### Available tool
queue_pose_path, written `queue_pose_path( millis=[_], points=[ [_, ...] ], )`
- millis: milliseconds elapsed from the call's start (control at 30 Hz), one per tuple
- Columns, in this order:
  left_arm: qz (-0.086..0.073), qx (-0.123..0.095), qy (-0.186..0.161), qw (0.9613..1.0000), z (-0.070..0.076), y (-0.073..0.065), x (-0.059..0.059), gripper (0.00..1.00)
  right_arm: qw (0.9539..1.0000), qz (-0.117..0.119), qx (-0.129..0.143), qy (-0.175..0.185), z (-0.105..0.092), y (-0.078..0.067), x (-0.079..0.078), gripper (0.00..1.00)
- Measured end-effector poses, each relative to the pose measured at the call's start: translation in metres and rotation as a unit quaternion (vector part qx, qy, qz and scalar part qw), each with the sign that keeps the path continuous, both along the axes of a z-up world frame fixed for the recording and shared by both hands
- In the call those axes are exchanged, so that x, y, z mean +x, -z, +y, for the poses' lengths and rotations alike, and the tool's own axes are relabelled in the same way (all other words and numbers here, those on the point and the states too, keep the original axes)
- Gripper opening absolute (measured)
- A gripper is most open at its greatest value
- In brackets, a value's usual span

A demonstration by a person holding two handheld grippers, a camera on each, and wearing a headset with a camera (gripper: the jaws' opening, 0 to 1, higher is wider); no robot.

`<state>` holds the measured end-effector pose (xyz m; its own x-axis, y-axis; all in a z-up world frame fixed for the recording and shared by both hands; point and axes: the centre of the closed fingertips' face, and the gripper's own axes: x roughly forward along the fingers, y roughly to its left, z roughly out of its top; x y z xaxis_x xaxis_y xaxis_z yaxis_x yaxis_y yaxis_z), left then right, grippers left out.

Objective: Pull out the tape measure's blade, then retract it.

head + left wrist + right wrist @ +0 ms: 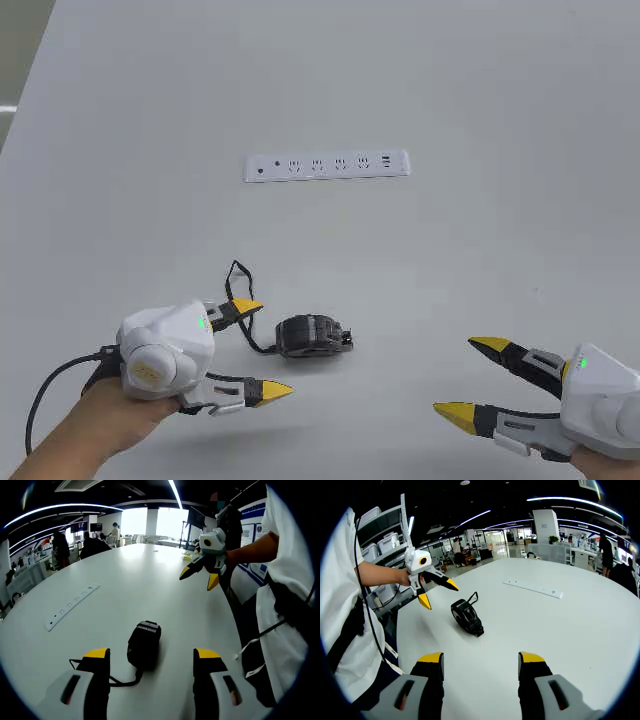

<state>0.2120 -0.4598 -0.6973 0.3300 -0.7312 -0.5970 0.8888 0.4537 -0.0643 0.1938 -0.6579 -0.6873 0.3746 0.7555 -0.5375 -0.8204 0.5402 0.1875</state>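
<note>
Black tape measure (313,336): case lying on the white worktop (450,90), blade wound in, dark wrist cord (122,683) trailing from its end nearest the left tongs (270,348). Left tongs: yellow-tipped, spread wide, empty, tips just beside the case, which lies ahead of and between them in the left gripper view. Right tongs (460,377): spread wide, empty, well apart from the case on its other side. White power strip (327,165): flat on the worktop, farther back.
</note>
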Motion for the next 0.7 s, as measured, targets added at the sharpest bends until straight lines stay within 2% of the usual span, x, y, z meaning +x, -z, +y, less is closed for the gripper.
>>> queue_pose_path(
  millis=[233,300,700],
  points=[
    [0.004,-0.002,0.006,1.0,-0.006,0.003,0.004,0.64,1.0,0.0,0.003,-0.006,0.002,0.0,0.003,0.6],
    [0.003,0.004,0.011,0.9999,-0.007,0.006,0.005,0.63,1.0,0.0,0.001,-0.009,0.003,0.002,0.004,0.6],
    [0.007,0.009,0.022,0.9997,-0.014,0.013,0.011,0.62,0.9998,0.002,0.004,-0.019,0.006,0.005,0.008,0.58]
  ],
)
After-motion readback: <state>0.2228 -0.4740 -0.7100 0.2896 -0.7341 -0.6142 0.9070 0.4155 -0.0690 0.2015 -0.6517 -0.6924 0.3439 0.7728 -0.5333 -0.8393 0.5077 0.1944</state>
